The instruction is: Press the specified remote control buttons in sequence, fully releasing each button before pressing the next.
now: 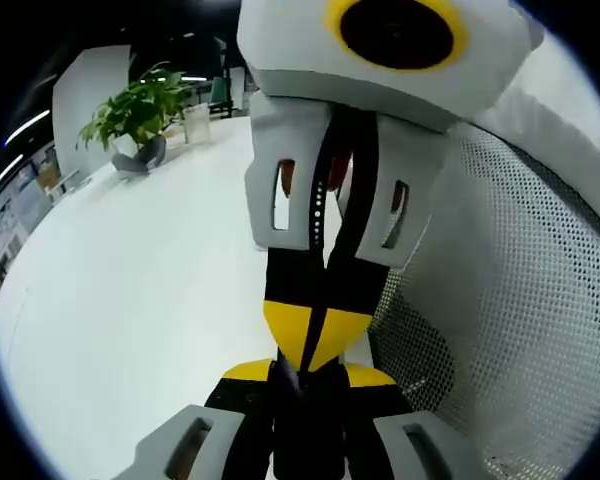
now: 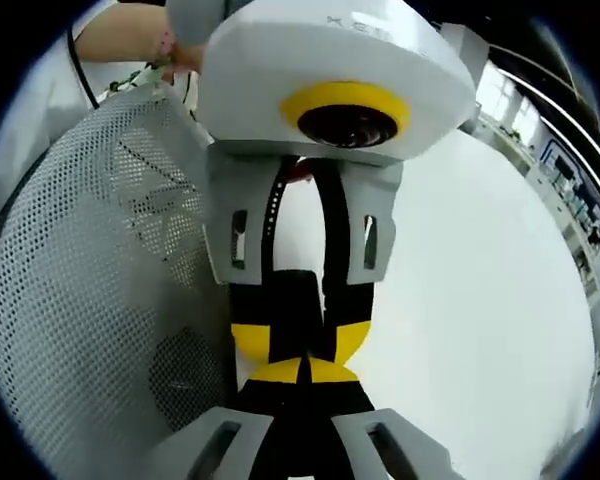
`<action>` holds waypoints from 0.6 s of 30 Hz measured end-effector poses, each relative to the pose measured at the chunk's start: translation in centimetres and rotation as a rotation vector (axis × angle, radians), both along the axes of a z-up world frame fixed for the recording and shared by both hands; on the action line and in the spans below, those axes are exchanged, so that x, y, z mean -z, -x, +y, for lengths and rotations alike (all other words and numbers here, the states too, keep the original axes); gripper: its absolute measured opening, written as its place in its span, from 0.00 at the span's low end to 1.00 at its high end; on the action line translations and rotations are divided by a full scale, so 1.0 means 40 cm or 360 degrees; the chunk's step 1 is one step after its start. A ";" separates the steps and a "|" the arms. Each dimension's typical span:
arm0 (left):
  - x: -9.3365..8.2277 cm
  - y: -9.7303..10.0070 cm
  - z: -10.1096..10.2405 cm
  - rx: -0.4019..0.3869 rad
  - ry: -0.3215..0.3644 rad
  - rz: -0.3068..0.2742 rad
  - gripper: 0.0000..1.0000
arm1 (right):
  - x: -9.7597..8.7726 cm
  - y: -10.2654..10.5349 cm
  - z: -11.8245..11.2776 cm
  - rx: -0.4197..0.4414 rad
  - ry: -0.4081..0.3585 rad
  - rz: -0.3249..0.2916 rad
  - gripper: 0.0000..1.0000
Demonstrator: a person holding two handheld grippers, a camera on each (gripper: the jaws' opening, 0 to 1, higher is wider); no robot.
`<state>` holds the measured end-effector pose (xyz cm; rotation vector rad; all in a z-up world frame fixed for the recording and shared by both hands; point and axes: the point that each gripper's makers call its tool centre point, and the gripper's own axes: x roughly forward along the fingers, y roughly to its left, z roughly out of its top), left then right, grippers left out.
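The two grippers meet tip to tip above a white table [image 1: 130,300]. In the left gripper view, my left gripper [image 1: 308,380] rises from the bottom with its yellow-tipped jaws closed together and nothing between them. My right gripper [image 1: 315,338] comes down from the top, also shut, its tip against the left one. The right gripper view mirrors this: my right gripper [image 2: 302,376] at the bottom, my left gripper [image 2: 298,340] hanging from above, both shut and empty.
A grey mesh chair back [image 1: 520,300] stands close beside the grippers, and appears as the mesh chair back [image 2: 90,280] in the other view. A potted plant [image 1: 135,115] and a white cup [image 1: 196,122] sit at the table's far end. A person's hand [image 2: 130,40] holds the left gripper.
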<state>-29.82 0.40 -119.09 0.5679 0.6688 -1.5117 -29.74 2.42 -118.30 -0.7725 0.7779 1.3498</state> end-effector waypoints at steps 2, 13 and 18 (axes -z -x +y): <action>0.000 -0.001 0.000 -0.0004 0.0001 -0.0002 0.23 | -0.002 0.002 0.000 0.0019 -0.0007 0.0021 0.00; 0.000 -0.001 0.001 -0.0009 0.0014 0.0015 0.23 | 0.004 0.003 0.007 -0.0086 0.0046 -0.0099 0.00; 0.001 -0.001 0.001 -0.0007 0.0007 0.0018 0.23 | 0.005 0.001 0.010 -0.0064 0.0052 -0.0139 0.00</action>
